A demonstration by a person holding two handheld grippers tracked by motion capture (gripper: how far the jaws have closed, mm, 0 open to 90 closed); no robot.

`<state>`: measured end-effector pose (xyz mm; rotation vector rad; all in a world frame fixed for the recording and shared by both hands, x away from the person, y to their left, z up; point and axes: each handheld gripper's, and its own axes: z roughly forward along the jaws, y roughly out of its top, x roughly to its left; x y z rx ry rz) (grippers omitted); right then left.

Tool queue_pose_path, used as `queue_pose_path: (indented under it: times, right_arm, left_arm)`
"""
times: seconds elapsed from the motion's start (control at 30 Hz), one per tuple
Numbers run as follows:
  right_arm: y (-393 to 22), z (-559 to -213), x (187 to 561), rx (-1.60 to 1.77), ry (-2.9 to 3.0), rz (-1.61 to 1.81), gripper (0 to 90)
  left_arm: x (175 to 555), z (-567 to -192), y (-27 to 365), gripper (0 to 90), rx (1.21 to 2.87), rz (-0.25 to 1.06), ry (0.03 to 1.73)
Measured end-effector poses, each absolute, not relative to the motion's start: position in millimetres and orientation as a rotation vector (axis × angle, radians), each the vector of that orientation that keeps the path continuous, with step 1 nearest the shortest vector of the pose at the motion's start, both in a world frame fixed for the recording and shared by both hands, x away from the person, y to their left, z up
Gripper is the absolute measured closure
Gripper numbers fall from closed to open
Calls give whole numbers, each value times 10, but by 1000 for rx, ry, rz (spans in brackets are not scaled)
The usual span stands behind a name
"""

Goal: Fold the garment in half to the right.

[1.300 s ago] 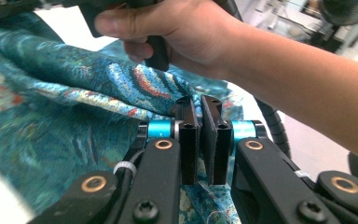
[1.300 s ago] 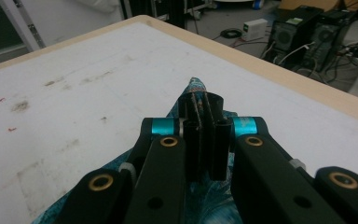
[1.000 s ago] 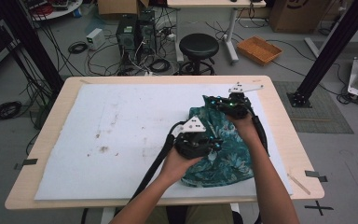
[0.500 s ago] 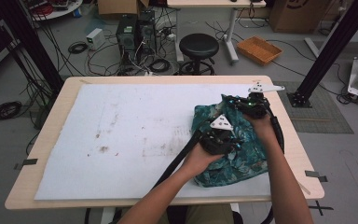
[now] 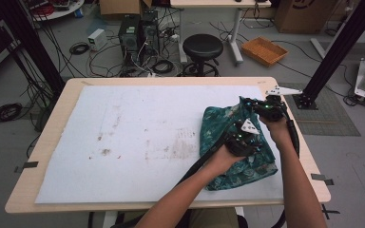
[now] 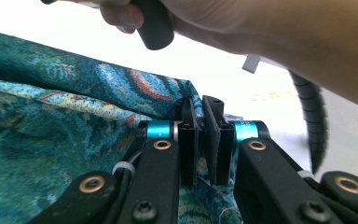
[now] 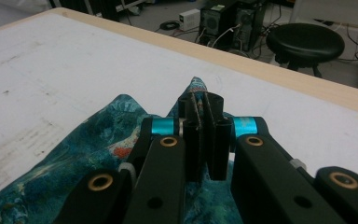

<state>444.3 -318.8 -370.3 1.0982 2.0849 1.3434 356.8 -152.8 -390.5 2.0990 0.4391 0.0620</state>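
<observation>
A teal patterned cloth lies bunched on the right part of the white sheet that covers the table. My left gripper sits over the middle of the cloth, jaws shut on a raised fold of it. My right gripper is at the cloth's far corner, shut on the fabric edge, which pokes up between its jaws. In the left gripper view the other hand and its black cable cross the top. The right gripper points toward the table's far edge.
The wooden table edge runs close to the right of the cloth. A wide stretch of stained white sheet lies to the left. On the floor behind stand a black stool, computer towers and an orange basket.
Both grippers have moved to the right and pulled the cloth with them, from near the table's middle to its right side. The jaws have stayed shut on it.
</observation>
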Motion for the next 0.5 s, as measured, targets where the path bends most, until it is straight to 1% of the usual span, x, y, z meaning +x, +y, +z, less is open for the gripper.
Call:
queue_pose_path:
  times: [0.2, 0.27, 0.3, 0.37, 0.4, 0.5]
  right_arm:
    - [-3240, -3753, 4444, 1114, 2077, 1302, 873]
    - [-3251, -3754, 4442, 1125, 2068, 1288, 872]
    - [-3254, -3755, 4440, 1129, 2062, 1280, 872]
    - [-3254, -3765, 4428, 1130, 2047, 1271, 872]
    - [-3254, -3774, 4419, 1136, 2047, 1264, 873]
    - [-3263, -3817, 4409, 1147, 2048, 1239, 871]
  left_arm:
    - [3598, -4018, -1750, 838, 2128, 94, 447]
    - [3607, -4061, -1792, 805, 2135, 114, 457]
    - [3609, -4073, -1799, 752, 2132, 128, 457]
    - [3604, -4056, -1769, 574, 2115, 147, 465]
    - [3606, -4030, -1725, 506, 2091, 156, 473]
    - [3626, -3910, -1507, 358, 2007, 198, 531]
